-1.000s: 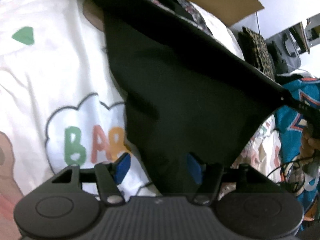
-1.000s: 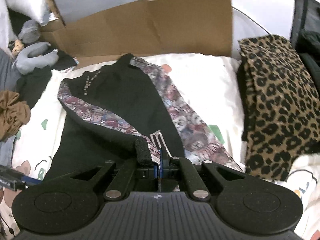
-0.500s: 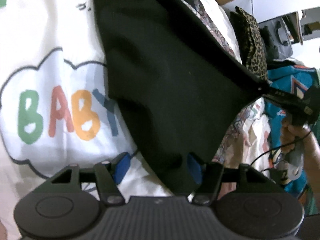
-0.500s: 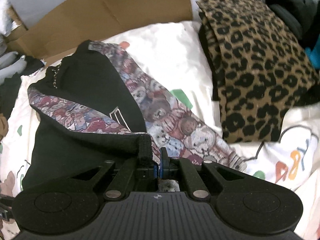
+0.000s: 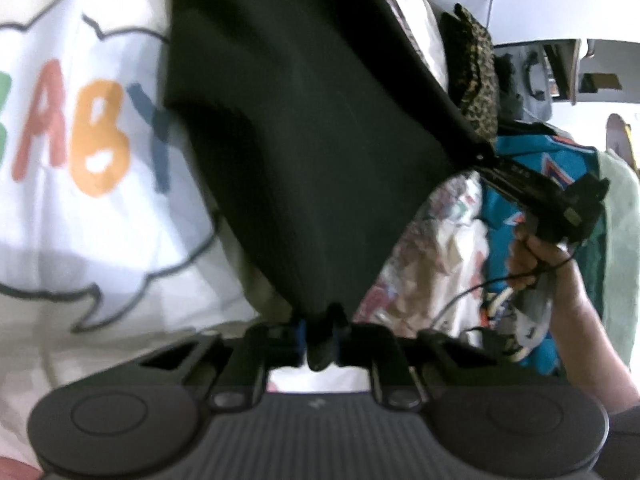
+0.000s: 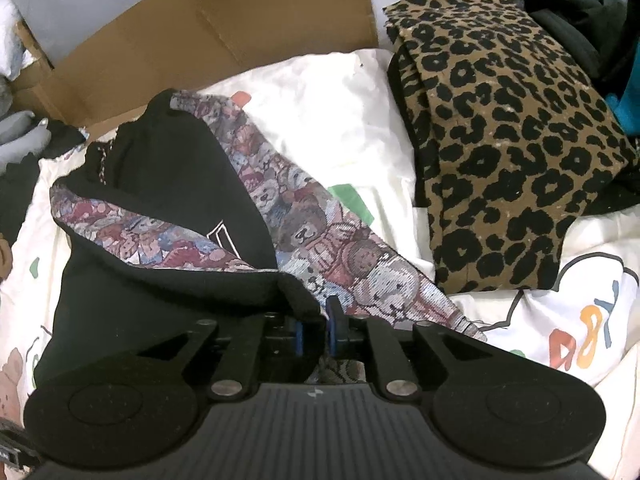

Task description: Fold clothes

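Note:
A black sweatshirt point(image 6: 160, 272) with teddy-bear print sleeves point(image 6: 320, 232) lies on a white sheet. My right gripper point(image 6: 316, 320) is shut on a folded corner of its black hem. In the left wrist view the black fabric point(image 5: 304, 120) stretches taut from my left gripper point(image 5: 320, 336) up to the right gripper point(image 5: 486, 158), which a hand point(image 5: 548, 256) holds. The left jaws are closing, and their blue pads pinch the other bottom corner of the black fabric.
The white bedsheet point(image 5: 80, 140) carries a cloud print reading BABY. A folded leopard-print cloth point(image 6: 508, 148) lies at the right of the sweatshirt. A cardboard sheet point(image 6: 220, 28) stands behind. A teal garment point(image 5: 532, 168) lies beyond the right hand.
My left jaws went from wide open around the black corner to pinched on it, and the gripper sank closer to the sheet. The right gripper lowered, still holding the hem.

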A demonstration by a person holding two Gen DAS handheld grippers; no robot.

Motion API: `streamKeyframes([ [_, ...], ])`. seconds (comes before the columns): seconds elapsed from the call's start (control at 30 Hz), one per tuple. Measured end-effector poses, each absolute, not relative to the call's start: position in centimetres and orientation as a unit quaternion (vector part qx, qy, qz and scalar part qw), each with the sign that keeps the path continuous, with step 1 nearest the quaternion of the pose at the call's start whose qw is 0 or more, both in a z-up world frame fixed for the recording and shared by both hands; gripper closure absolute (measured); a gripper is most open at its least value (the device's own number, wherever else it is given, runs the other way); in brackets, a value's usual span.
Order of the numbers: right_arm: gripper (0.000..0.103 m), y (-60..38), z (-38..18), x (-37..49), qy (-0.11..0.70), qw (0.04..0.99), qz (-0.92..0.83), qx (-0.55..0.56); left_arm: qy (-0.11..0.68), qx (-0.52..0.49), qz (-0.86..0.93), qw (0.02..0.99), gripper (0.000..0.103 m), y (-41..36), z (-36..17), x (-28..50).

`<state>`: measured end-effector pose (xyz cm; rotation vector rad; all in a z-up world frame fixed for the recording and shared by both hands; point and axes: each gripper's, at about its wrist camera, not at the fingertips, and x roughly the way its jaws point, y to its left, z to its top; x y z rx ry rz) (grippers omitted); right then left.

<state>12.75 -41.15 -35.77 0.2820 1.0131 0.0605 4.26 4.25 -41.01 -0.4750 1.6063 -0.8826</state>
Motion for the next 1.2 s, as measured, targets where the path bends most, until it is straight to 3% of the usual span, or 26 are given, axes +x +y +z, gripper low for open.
streamKeyframes([
  [0.47,0.102,-43.2,-33.9,11.6,0.472,0.872,0.01,0.131,0.675,-0.224,-0.421,0.563,0.101,2.3,-39.6,4.3],
  [0.97,0.101,-45.8,-36.9,10.4,0.505,0.851,-0.018,0.146,0.695,-0.158,-0.42,0.562,0.101,-0.1,-41.5,4.0],
  [1.17,0.087,-45.4,-36.6,10.2,0.501,0.859,-0.021,0.106,0.694,-0.171,-0.417,0.561,0.1,-0.3,-41.6,4.1],
  [1.2,0.081,-45.4,-36.4,10.1,0.497,0.862,-0.021,0.099,0.695,-0.173,-0.416,0.561,0.1,-0.3,-41.7,4.0],
])
